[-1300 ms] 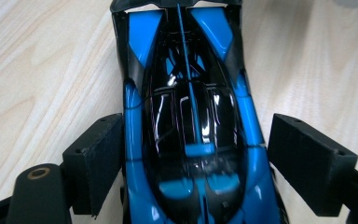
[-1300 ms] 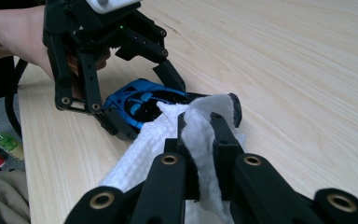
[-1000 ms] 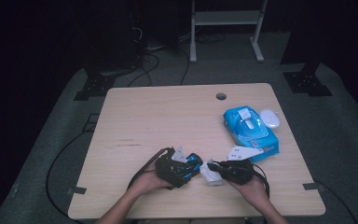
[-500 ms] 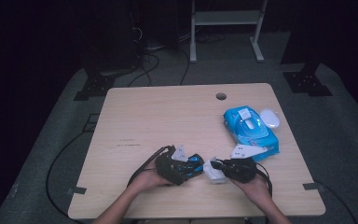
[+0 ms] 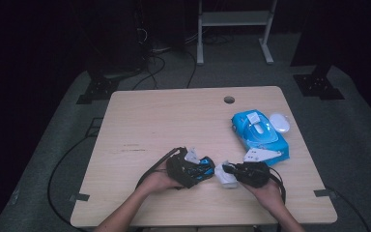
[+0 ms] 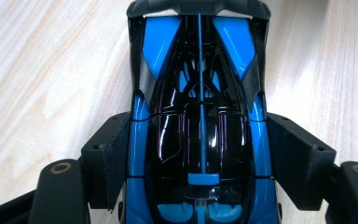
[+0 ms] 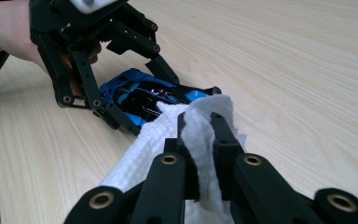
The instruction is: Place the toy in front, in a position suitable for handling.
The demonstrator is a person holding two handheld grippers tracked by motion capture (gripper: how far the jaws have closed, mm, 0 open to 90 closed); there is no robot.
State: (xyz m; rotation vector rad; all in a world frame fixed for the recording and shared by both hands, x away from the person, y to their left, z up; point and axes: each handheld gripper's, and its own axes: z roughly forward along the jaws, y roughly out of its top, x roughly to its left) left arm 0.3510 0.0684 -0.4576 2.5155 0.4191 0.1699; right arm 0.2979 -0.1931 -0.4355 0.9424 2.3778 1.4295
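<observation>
A blue and black toy car [image 6: 199, 93] lies on the wooden table [image 5: 174, 121] near its front edge. My left gripper [image 6: 199, 144] is shut on the car, and its pads [image 6: 116, 154] press on both flanks after the jaws have just been closing on it. In the high view the left gripper [image 5: 199, 170] points right with the car [image 5: 205, 166] in it. My right gripper [image 7: 200, 133] is shut on a folded white wipe [image 7: 144, 149]. The wipe's front edge rests against the car [image 7: 130, 95] at its near end. Seen from above, the right gripper [image 5: 229, 172] faces the left one, with the wipe [image 5: 225, 179] between them.
A blue pack of wipes [image 5: 260, 135] lies at the right of the table with a white flap [image 5: 259, 154] by its near end. A white oval object [image 5: 279, 122] sits beside it. A cable hole [image 5: 229, 99] is near the far edge. Cables trail over the left edge.
</observation>
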